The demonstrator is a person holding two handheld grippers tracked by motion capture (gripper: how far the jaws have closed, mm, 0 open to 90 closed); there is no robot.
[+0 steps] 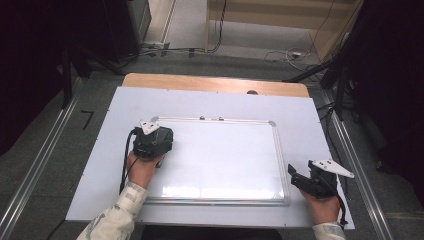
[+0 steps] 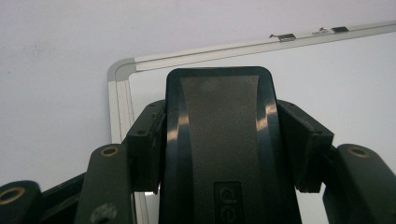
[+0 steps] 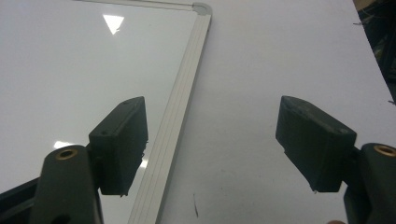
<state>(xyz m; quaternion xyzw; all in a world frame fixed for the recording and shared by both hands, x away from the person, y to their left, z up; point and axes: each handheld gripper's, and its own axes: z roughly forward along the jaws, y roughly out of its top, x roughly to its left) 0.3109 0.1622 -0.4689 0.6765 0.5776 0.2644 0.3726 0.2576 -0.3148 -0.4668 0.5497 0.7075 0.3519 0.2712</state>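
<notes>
Left gripper [image 1: 153, 141], clamped on a black eraser [image 2: 218, 140], is held over the whiteboard's [image 1: 225, 155] far-left corner. Right gripper [image 3: 212, 149], jaws wide and empty, is held beside the whiteboard's near-right edge. Board looks clean; wiping seems finished.

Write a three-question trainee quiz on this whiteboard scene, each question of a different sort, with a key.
1. True or false: the left gripper is shut on a black eraser.
2. Which corner of the whiteboard is that eraser near in the high view?
A. near right
B. far left
C. far right
3. Fill in: the right gripper has its jaws ____ with nothing between them.

Key
1. True; the pads press both its sides.
2. B.
3. Open; it sits past the board's right frame, over the white table sheet.
</notes>
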